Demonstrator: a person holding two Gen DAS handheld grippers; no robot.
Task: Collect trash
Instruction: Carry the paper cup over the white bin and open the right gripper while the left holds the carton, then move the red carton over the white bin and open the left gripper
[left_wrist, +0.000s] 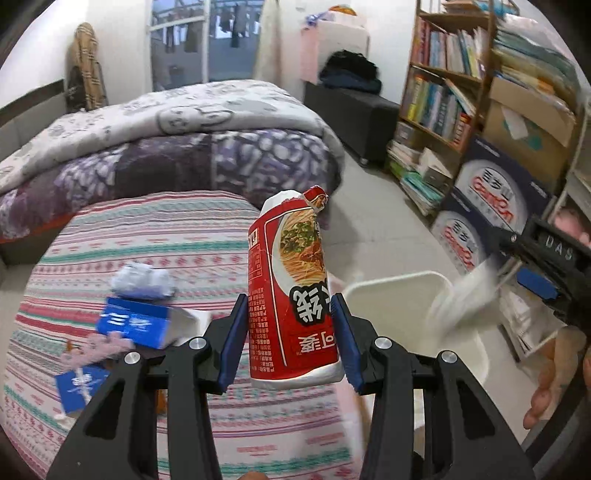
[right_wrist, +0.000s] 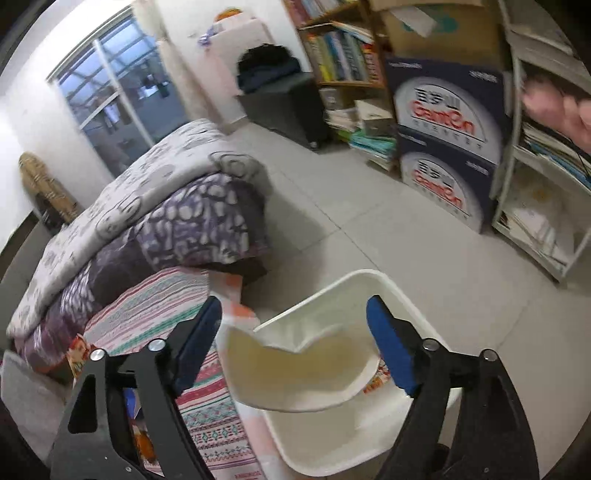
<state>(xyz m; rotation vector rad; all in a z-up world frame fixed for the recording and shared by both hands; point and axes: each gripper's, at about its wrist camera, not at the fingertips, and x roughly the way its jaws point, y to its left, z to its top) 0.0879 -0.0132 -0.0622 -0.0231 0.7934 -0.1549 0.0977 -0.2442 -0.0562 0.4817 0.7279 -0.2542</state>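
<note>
In the left wrist view, the left tool (left_wrist: 291, 325) pinches an upright red noodle cup (left_wrist: 291, 291) between its blue pads at lower centre, above the striped bed (left_wrist: 147, 236); a blue carton (left_wrist: 142, 325) and crumpled paper (left_wrist: 142, 282) lie on the bed at lower left. In the right wrist view, the right tool (right_wrist: 295, 343) stands spread wide, and a pale, torn container (right_wrist: 295, 373) sits loose between its fingers over the white bin (right_wrist: 332, 443) at lower centre.
</note>
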